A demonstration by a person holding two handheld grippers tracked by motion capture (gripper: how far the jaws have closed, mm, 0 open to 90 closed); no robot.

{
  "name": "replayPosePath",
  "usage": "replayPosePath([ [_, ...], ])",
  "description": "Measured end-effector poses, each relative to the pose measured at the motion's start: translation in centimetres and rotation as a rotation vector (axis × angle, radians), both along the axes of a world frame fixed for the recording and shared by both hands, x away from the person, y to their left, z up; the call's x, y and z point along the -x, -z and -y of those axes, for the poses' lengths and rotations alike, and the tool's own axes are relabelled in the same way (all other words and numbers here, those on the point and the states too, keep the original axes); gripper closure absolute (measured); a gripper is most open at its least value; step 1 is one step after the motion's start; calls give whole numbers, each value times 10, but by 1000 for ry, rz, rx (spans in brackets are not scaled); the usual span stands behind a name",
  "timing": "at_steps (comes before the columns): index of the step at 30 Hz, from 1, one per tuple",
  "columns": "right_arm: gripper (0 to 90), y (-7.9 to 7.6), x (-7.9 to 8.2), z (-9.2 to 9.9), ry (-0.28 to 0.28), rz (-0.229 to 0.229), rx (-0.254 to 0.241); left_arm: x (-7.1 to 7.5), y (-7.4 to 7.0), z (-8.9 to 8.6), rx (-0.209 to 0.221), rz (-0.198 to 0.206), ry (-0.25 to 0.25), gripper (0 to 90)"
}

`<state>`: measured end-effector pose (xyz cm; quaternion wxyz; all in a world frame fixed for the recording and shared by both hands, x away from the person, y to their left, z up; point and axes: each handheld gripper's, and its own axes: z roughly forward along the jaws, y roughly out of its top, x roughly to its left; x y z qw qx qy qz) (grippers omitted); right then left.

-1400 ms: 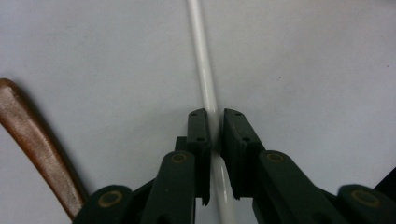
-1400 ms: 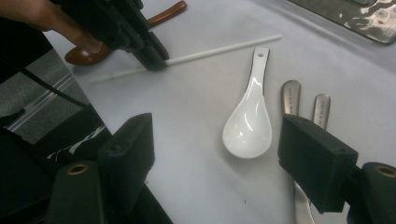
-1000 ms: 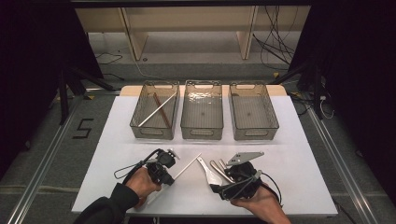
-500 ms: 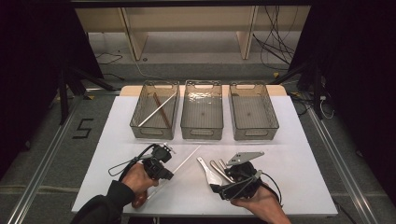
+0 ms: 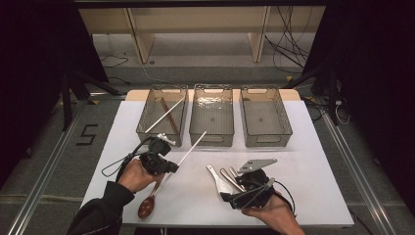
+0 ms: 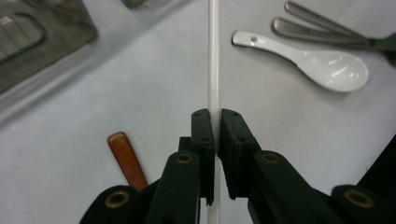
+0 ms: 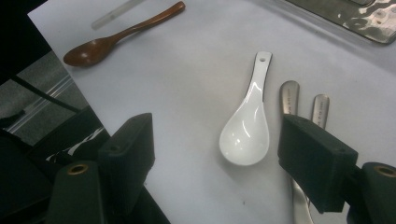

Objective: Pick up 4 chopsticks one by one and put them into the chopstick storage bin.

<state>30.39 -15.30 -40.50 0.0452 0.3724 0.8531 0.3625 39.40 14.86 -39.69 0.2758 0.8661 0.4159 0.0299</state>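
The white chopstick [image 6: 214, 70] is pinched between the jaws of the left gripper [image 5: 169, 166], its long axis pointing toward 1 o'clock at the middle bin [image 5: 212, 132]. The right gripper [image 7: 215, 158] is held spread above the white spoon [image 7: 247, 126].
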Motion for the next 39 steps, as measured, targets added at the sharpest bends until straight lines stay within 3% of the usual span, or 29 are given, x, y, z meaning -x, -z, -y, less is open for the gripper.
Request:
replayPosePath([
  [13,279,0,-1,2,9,-3,-5,-35,-37,-23,70,114,-102,838],
  [30,279,0,-2,3,8,-3,-7,-94,-61,-48,61,191,-218,838],
  [39,279,1,-2,2,4,-9,-6,-129,-58,-57,24,246,-266,837],
])
